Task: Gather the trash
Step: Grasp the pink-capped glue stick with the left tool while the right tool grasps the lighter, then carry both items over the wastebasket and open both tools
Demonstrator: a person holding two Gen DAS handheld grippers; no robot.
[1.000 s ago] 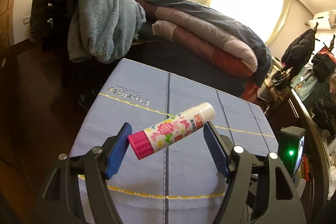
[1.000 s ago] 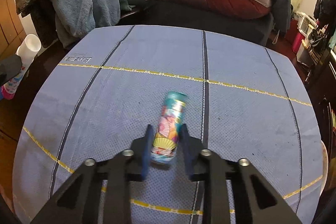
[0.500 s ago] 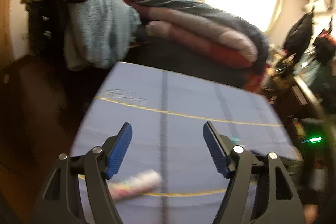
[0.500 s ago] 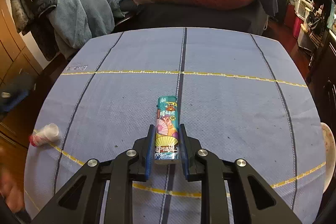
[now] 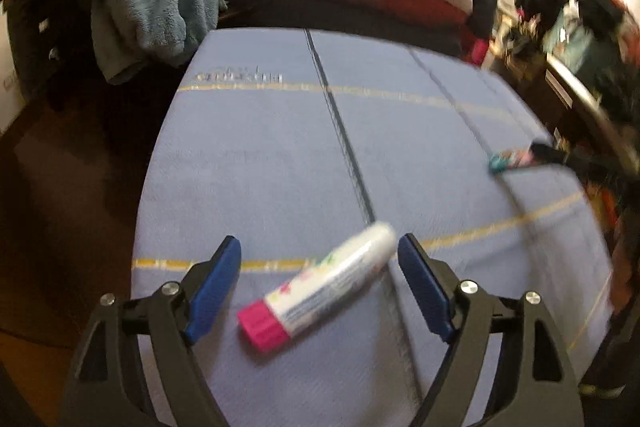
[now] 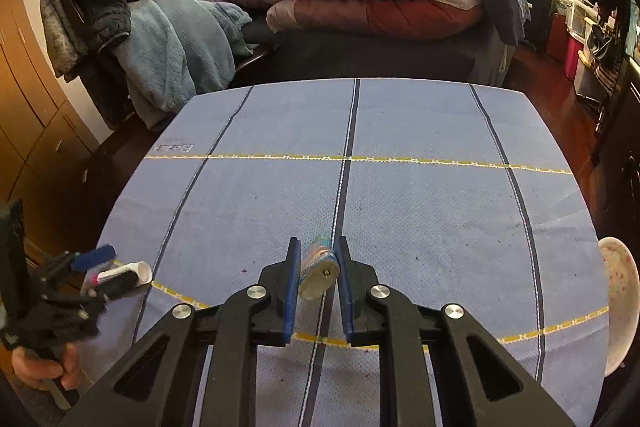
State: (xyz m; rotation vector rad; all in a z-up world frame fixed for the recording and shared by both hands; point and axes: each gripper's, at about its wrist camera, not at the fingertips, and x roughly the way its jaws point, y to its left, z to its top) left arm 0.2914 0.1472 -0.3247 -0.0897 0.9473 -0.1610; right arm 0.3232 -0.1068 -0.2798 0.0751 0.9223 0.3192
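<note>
The left gripper (image 5: 320, 291) has its fingers wide around a pink-capped glue stick (image 5: 320, 285) lying near the tabletop's (image 6: 420, 195) front-left corner. The stick looks light, stiff and slick; grip mid-barrel. The right gripper (image 6: 317, 273) clamps a teal tube (image 6: 318, 267) near the front edge.

The right gripper (image 6: 317, 269) clamps a small patterned tube (image 6: 319, 267) between its blue pads, lifted above the blue tablecloth (image 6: 420, 195). At the cloth's left edge the left gripper (image 6: 110, 269) straddles a white glue stick (image 6: 126, 273). A speckled white bowl (image 6: 618, 291) sits at the right edge
</note>
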